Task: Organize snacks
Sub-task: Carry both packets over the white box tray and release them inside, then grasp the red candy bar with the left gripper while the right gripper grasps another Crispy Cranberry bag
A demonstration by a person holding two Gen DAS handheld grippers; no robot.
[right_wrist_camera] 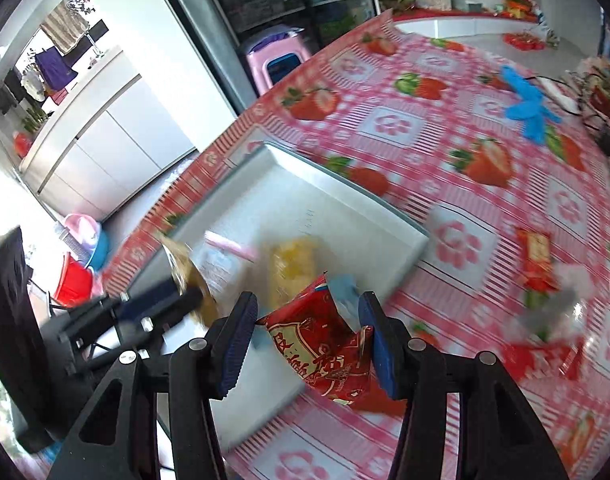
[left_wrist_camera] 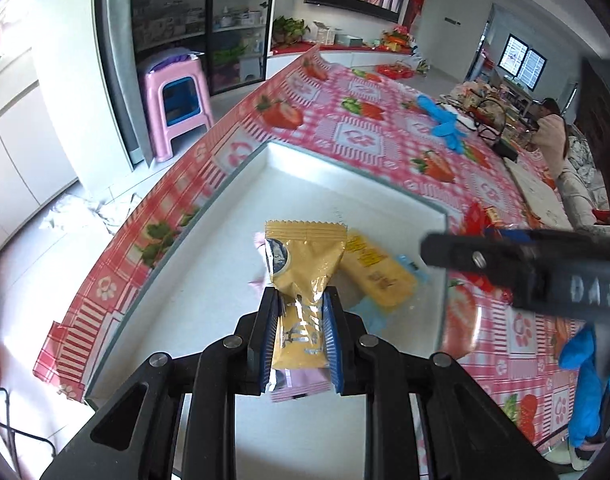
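My left gripper (left_wrist_camera: 301, 312) pinches a crinkly gold foil snack packet (left_wrist_camera: 301, 268), my right gripper (right_wrist_camera: 309, 338) clamps a glossy red snack pouch (right_wrist_camera: 329, 348), both above the shallow white rectangular tray (left_wrist_camera: 209, 216)

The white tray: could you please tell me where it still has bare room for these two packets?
The white tray is bare across its far corner and along its left rim, beside the tablecloth edge. It is crowded near its right rim, where the yellow packet lies, with pale blue and pink wrappers close by. Both tools hold packets: gold packet left, red packet right.
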